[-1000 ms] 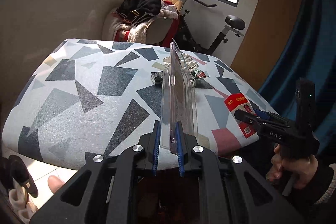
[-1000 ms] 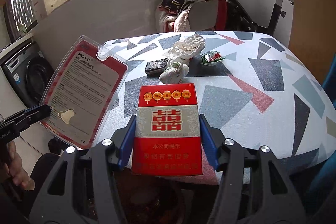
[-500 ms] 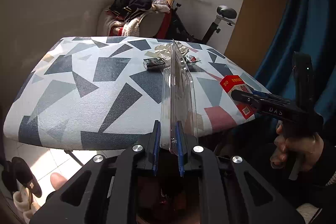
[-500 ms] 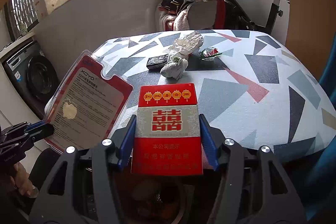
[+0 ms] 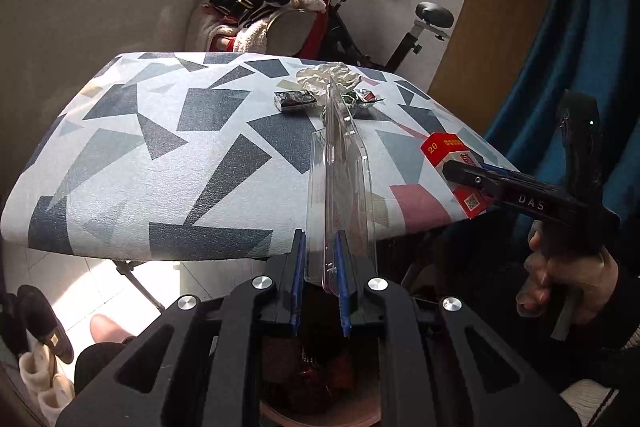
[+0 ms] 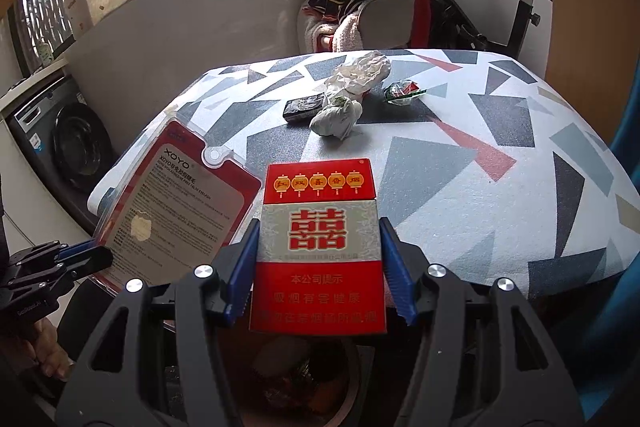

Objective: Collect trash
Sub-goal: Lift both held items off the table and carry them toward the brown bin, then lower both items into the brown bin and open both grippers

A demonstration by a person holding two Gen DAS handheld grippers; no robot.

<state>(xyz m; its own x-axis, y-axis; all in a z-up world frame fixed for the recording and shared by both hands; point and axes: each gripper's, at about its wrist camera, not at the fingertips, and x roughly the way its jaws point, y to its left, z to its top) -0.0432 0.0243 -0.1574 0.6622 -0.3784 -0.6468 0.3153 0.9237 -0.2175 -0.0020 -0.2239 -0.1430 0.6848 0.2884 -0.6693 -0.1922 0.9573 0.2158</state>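
Note:
My left gripper [image 5: 320,259] is shut on a clear plastic blister pack [image 5: 340,179], held edge-on; the right wrist view shows its red printed card [image 6: 176,211]. My right gripper [image 6: 318,255] is shut on a red cigarette pack [image 6: 318,247], also seen in the left wrist view [image 5: 448,155]. Both are held off the near edge of the patterned table [image 6: 460,163], above a round bin [image 6: 304,383] with trash in it. On the table lie crumpled white tissues [image 6: 352,83], a small dark packet [image 6: 302,107] and a green-red wrapper [image 6: 400,93].
Behind the table stand a chair piled with clothes [image 6: 360,3] and an exercise bike [image 6: 520,7]. A washing machine [image 6: 68,143] is at the left. A blue curtain [image 5: 580,67] hangs at the right. Slippers [image 5: 44,327] lie on the floor.
Both grippers have pulled back from the table toward me and lower, each still holding its item. The bin now shows beneath both.

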